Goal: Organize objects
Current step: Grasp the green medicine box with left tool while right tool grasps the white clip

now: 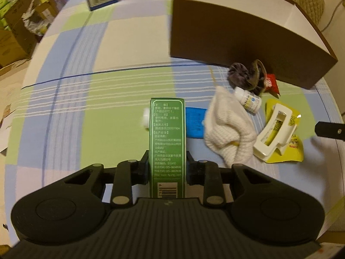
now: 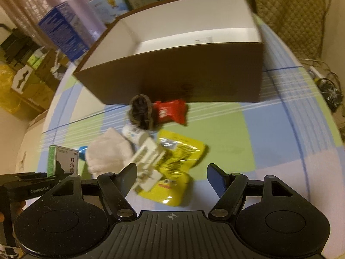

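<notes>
Left gripper (image 1: 167,168) clamps a slim green carton (image 1: 167,138); right gripper (image 2: 172,178) gapes.

Home bedroom, checked bedsheet (image 1: 90,112), curtains (image 2: 43,2)

Left tool (image 1: 167,166) clamped shut — right tool (image 2: 171,179) spread wide (nothing between).

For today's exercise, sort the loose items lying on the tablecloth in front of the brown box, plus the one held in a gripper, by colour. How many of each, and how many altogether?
Green: 1, green carton in the left gripper
White/cream: 3, white cloth, dropper bottle, cream clip
Yellow: 1, yellow pouch
Red: 1, red packet
Blue: 1, blue item
Dark: 1, dark scrunchie
Total: 8
</notes>
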`<state>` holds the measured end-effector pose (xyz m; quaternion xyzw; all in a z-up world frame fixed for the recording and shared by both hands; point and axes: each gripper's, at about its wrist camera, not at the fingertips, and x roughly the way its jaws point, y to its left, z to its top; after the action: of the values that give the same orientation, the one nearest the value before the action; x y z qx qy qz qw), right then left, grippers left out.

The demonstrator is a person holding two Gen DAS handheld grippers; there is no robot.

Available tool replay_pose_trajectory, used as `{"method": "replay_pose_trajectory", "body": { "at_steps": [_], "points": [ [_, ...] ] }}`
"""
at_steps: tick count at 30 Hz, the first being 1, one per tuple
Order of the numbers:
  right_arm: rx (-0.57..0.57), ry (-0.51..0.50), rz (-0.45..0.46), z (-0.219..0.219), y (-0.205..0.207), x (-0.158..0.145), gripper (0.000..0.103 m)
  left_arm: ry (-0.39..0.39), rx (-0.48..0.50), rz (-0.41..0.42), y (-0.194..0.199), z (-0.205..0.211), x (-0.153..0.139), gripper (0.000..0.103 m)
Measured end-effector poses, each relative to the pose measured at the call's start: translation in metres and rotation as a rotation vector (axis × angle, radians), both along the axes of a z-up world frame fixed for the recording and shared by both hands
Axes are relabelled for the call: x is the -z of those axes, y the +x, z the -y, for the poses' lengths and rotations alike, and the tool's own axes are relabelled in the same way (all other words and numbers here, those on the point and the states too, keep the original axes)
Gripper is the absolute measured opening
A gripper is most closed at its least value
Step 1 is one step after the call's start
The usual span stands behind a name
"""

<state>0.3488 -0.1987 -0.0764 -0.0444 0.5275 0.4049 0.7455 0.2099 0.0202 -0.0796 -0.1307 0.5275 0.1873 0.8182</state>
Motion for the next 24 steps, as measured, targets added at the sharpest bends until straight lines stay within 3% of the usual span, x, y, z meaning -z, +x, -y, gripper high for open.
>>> {"method": "replay_pose_trajectory", "body": {
  "at_steps": [7,13,18,24],
  "points": [
    [-0.102,0.008,0.012,-0.025,-0.019,0.010,0.069,0.015,-0.081,0.011,-0.023,-0.021,-0.011,0.025],
    [-0.198,0.003,0.127,-0.038,-0.036,0.017,0.068,0.012,-0.120,0.009,-0.036,-0.030,-0.012,0.025],
    [-0.320,-0.016,0.250,-0.045,-0.050,0.023,0.050,0.007,-0.137,0.004,-0.042,-0.033,-0.010,0.025],
    [-0.431,-0.027,0.368,-0.047,-0.063,0.025,0.047,0.004,-0.151,0.006,-0.047,-0.036,-0.011,0.025]
  ]
}}
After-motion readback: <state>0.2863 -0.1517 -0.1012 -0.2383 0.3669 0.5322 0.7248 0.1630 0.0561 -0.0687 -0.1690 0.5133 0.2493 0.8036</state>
